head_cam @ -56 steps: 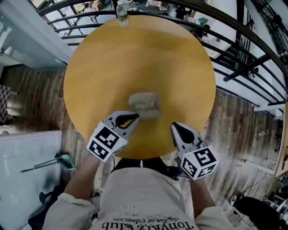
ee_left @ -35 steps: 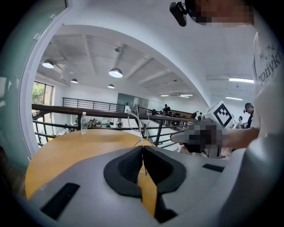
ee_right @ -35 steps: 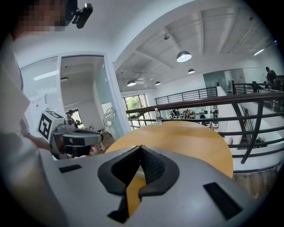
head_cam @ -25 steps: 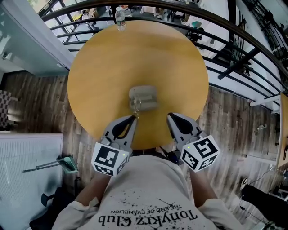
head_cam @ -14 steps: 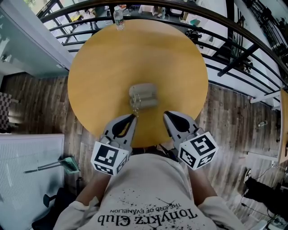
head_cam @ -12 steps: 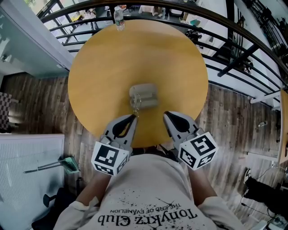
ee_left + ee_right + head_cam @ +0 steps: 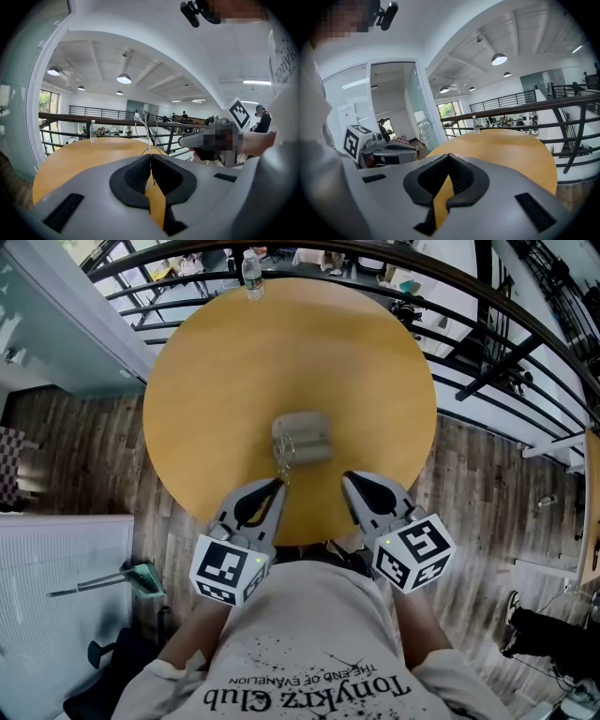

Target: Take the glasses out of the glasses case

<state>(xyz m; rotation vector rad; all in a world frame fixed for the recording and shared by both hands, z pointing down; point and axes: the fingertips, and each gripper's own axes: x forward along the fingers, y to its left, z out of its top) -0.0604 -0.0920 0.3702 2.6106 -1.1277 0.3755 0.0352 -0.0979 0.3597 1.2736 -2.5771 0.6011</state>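
Left gripper view: your left gripper [image 7: 151, 158] is clamped tight on the wire-frame glasses [image 7: 146, 127], holding them just beside the glasses case [image 7: 302, 438], likely to clear it; your right gripper [image 7: 448, 158] is closed on nothing.

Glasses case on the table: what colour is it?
The glasses case is light grey, seen best in the head view.

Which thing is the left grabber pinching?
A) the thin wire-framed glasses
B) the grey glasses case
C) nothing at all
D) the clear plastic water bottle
A: the left gripper is shut on the thin wire-framed glasses, whose rims stick up past it; the grey glasses case lies on the round wooden table.
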